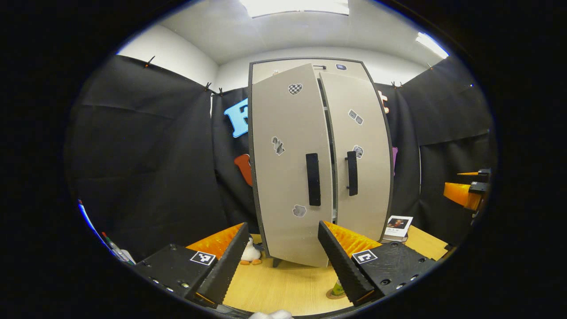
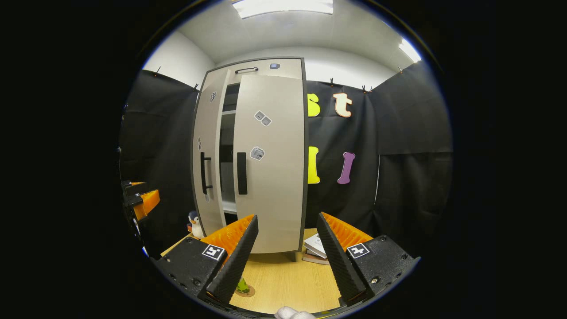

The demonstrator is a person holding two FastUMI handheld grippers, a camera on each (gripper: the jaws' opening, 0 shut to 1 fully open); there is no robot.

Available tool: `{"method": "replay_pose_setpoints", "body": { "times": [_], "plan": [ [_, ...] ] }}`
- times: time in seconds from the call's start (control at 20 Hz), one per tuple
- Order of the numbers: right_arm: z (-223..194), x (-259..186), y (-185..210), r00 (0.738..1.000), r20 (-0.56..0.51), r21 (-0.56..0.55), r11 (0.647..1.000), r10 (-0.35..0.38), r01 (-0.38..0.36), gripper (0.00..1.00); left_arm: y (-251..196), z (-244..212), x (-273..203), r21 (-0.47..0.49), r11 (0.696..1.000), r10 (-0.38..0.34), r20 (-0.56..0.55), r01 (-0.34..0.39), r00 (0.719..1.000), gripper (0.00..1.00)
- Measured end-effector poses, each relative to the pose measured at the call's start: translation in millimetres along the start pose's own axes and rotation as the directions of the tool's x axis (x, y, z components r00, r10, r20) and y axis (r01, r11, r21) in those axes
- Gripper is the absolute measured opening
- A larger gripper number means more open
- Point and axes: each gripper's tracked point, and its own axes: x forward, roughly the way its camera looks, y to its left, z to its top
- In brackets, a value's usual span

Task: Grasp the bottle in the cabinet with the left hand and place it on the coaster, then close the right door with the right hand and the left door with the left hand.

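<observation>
Bottle (image 2: 242, 285) already on coaster (image 2: 245, 292) near table (image 1: 283, 283) front edge. Right door (image 2: 270, 164) looks nearly shut; left door (image 1: 290, 168) ajar, narrow gap between them. Step in hand, by my reading: closing left door. Left gripper (image 1: 281, 261) released, empty, facing left door; next move: push panel flush. Right gripper (image 2: 283, 259) released, empty. Penguin toy (image 1: 251, 254) by cabinet's left foot, books (image 2: 316, 248) at its right. Black cloth walls.
</observation>
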Motion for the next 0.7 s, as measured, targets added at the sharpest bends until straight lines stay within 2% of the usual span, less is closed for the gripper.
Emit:
{"method": "replay_pose_setpoints", "body": {
  "times": [0.7],
  "plan": [
    [6.4, -1.0, 6.3, 1.0, 0.019, -0.007, 1.0, -0.009, 0.009, 0.82, 4.0, 4.6, 8.2, 0.01, 1.0, -0.006, 0.016, 0.006, 1.0, 0.96]
  ]
}}
